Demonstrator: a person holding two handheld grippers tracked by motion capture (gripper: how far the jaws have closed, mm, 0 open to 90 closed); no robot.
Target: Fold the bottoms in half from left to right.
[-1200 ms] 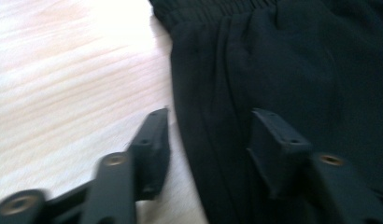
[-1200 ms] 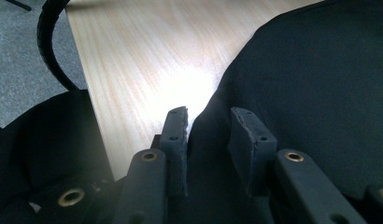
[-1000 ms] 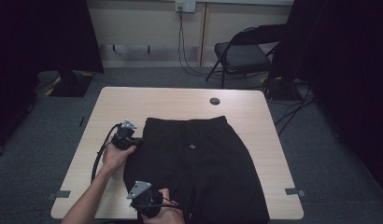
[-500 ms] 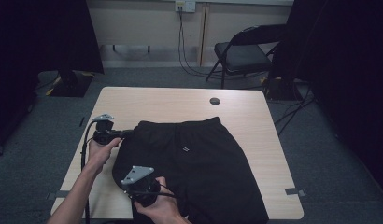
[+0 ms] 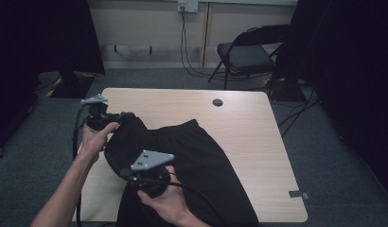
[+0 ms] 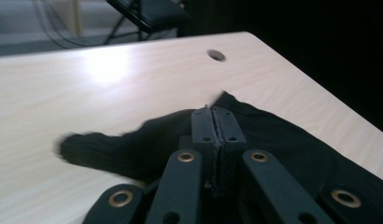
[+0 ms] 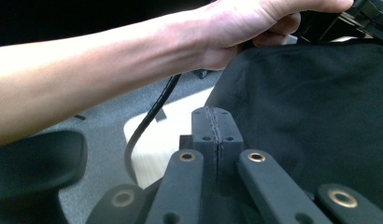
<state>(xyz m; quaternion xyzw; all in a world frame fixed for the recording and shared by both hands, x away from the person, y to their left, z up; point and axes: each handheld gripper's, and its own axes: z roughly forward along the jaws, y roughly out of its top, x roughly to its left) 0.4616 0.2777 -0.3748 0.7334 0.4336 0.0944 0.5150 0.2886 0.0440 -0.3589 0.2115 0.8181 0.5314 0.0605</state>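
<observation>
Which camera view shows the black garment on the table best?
The high view: it shows the whole black garment on the table. The left gripper view shows one lifted edge beyond the shut jaws of the left gripper. The right gripper view shows a raised dark fold beside the right gripper.

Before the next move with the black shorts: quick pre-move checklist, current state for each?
1. Left gripper shut on black shorts: ok, cloth pinched between closed jaws.
2. Right gripper shut on the shorts' edge: ok, jaws closed, fabric draped at them.
3. Gripped side raised off the table: ok.
4. Far side of the shorts resting on the table: ok.
5. Cable clear of cloth: cannot tell.
</observation>
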